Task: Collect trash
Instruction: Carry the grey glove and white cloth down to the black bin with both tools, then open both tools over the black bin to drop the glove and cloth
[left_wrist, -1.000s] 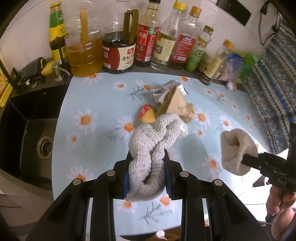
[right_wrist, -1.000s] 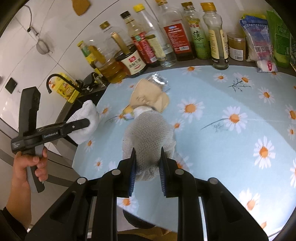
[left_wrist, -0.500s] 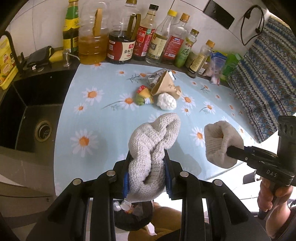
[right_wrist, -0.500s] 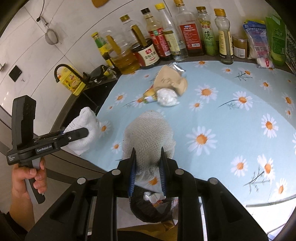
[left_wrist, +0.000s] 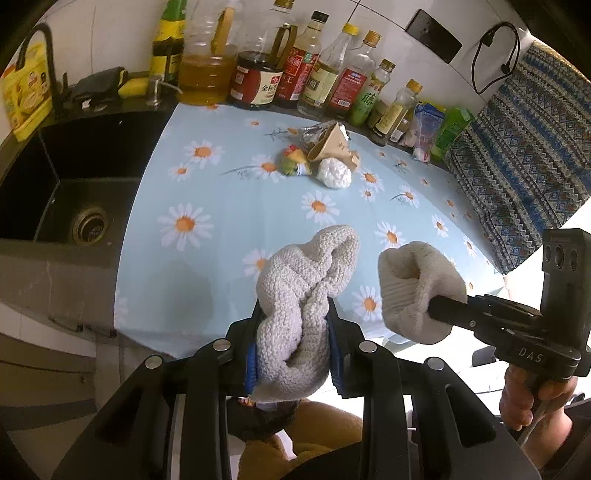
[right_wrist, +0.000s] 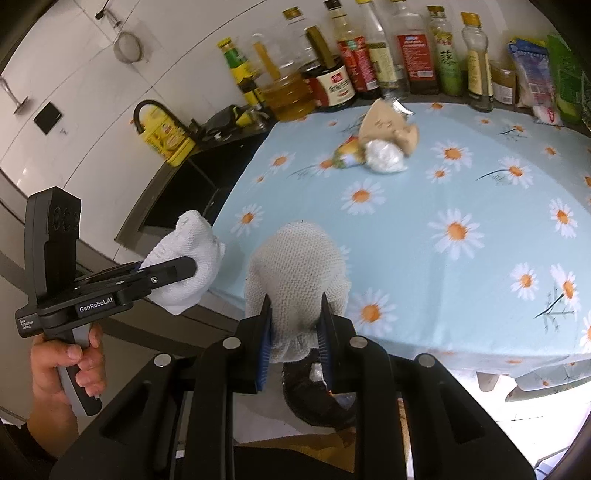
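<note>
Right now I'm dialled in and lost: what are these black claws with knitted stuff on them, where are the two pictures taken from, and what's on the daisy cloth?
No robot here: a person holds one hand-held claw in each hand, and each claw carries a wide-angle camera looking along its fingers. The left camera shows the left claw below and the right claw at the right edge; the right camera shows the same pair mirrored. Both claws are shut, and the fingers of each are wrapped in a knitted glove, so neither holds trash. On the daisy tablecloth lies a small trash pile: a white crumpled ball, a brown paper piece and a yellow-green wrapper. Bottles line the wall; a black sink lies left. A dark bin sits below the table edge.
</note>
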